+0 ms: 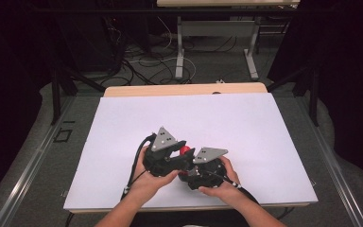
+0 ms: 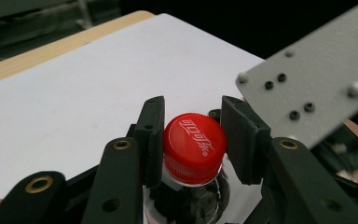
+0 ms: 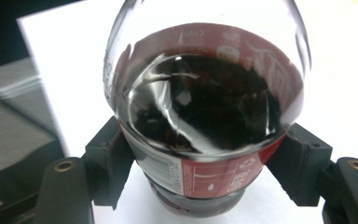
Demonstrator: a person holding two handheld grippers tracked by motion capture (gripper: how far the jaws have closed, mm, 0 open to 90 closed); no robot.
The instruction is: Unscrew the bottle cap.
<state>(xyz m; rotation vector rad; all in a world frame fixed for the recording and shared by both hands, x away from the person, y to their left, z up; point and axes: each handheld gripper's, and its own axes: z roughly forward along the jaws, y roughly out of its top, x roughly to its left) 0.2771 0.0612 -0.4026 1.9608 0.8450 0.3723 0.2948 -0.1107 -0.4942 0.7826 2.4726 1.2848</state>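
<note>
A cola bottle (image 3: 205,98) with dark drink and a red label stands upright on the white sheet (image 3: 335,60). In the right gripper view my right gripper (image 3: 205,163) is shut on its body, one pad (image 3: 109,158) pressed on each side of the label. The bottle's red cap (image 2: 194,147) sits between the two pads of my left gripper (image 2: 193,135), which is shut on it from the side. In the high view both hands meet near the table's front middle: the left gripper (image 1: 183,153) is at the cap (image 1: 185,151), the right gripper (image 1: 189,172) is just below it, and the bottle's body is hidden.
The white sheet (image 1: 217,118) covers most of the wooden table (image 1: 184,89). The right gripper's grey plate (image 2: 307,88) is close beside the cap. Beyond the table, another table's legs (image 1: 179,47) and cables (image 1: 142,61) are on the floor.
</note>
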